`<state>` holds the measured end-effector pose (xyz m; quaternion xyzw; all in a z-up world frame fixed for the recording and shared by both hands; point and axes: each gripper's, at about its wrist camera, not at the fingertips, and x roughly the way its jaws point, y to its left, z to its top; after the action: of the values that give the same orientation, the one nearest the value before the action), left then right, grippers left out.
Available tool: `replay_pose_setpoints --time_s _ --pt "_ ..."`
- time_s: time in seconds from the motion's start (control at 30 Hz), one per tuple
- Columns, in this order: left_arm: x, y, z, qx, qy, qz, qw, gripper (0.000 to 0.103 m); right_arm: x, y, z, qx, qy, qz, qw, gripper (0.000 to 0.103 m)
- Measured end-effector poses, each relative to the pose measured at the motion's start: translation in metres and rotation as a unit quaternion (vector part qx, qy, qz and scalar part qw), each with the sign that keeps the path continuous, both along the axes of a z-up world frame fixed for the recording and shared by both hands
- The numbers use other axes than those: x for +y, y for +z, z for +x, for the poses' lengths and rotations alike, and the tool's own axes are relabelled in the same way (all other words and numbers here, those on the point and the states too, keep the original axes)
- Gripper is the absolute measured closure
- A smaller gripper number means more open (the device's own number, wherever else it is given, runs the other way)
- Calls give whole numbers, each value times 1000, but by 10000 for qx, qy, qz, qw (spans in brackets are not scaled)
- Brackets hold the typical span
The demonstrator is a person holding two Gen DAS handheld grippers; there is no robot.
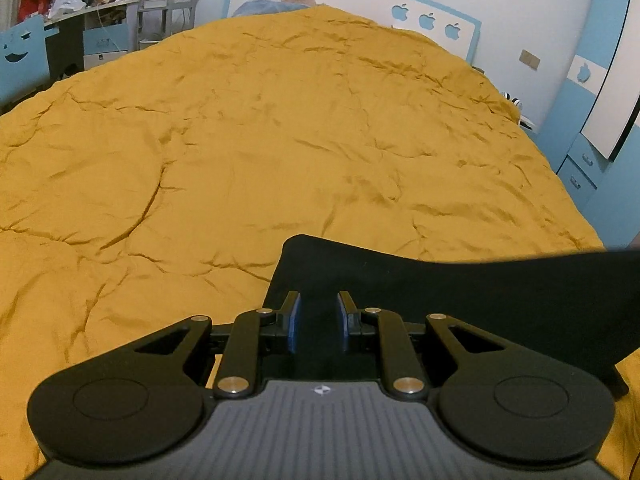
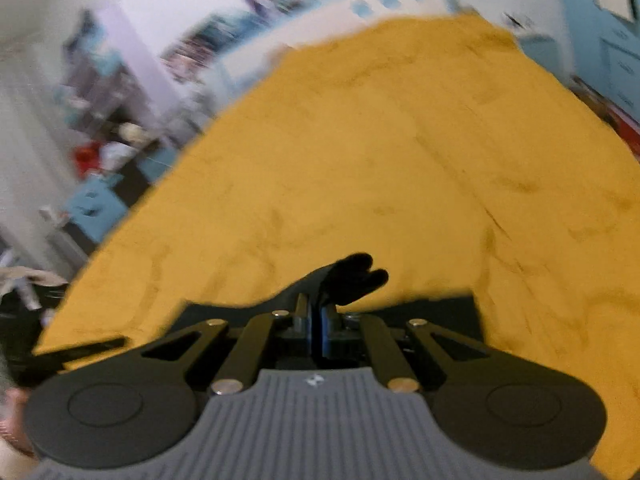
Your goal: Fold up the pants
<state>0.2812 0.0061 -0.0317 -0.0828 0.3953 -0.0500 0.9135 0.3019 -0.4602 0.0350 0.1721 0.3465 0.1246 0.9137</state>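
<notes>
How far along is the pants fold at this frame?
Early. Done: nothing yet reads as a finished fold; no neat stack shows on the yellow bedspread. In hand: the right gripper is shut on the black pants, with cloth bunched past its fingers in a blurred view; the left gripper is open, its fingers either side of the fabric. Left: the left grasp, then the folds.

Pants (image 1: 460, 280) on quilt (image 1: 280, 140), before headboard (image 1: 360, 4)
</notes>
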Motion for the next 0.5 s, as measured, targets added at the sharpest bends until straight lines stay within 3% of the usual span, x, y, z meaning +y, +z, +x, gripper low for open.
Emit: replay_pose_setpoints --time_s 0.03,0.1,0.2,0.33,0.5 --pt "1 -1 0 -5 -1 -18 10000 82 -2 -6 4 93 -94 -238 9996 103" --pt "3 -3 1 -2 -14 -35 10000 82 -9 -38 19 715 -353 -667 9946 103" --pt "5 -4 1 14 -2 -20 10000 82 -24 -87 26 1214 -526 -638 9892 103" --pt "5 -7 3 87 45 37 9999 82 -26 -92 23 1119 -539 -656 9901 103" --pt "6 -9 4 97 79 42 9999 82 -12 -48 12 313 -137 -567 9978 103"
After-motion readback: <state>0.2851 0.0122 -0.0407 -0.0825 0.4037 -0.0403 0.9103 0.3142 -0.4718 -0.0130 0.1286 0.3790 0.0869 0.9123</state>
